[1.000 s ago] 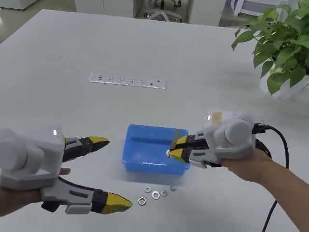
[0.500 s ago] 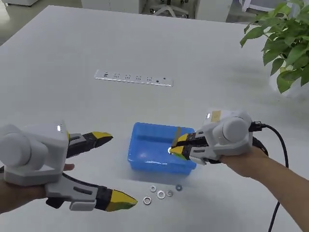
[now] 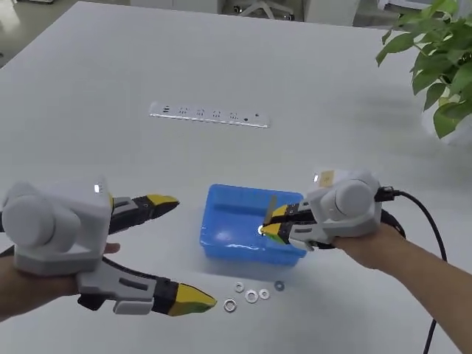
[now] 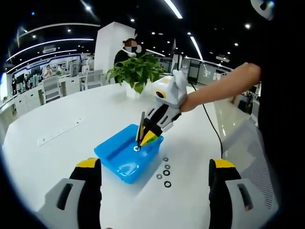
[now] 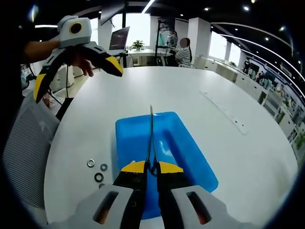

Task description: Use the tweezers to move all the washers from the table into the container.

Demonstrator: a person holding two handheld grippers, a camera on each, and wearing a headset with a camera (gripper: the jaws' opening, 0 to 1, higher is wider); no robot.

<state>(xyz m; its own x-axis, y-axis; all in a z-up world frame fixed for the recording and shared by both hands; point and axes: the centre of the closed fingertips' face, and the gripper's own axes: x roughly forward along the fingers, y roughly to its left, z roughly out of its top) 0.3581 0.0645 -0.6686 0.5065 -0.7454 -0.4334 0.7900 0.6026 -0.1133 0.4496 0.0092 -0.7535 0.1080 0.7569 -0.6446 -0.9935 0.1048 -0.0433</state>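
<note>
Blue container (image 3: 225, 221) holding one washer (image 4: 137, 148) at tip of tweezers (image 5: 151, 133), right gripper (image 3: 271, 223) clamped on them, left gripper (image 3: 189, 251) wide, four washers (image 3: 251, 296) just outside.

The plant (image 3: 435, 66) is cut off by the head view's top and right edges, so its pot is out of frame. The cable (image 3: 402, 195) behind the right gripper (image 3: 271, 225) runs off the bottom edge. In the right gripper view, that gripper's own jaws cover the near end of the container (image 5: 190, 152) and part of one washer (image 5: 101, 185). At the tips of the tweezers (image 4: 141, 128), anything pinched there is too small to tell.
</note>
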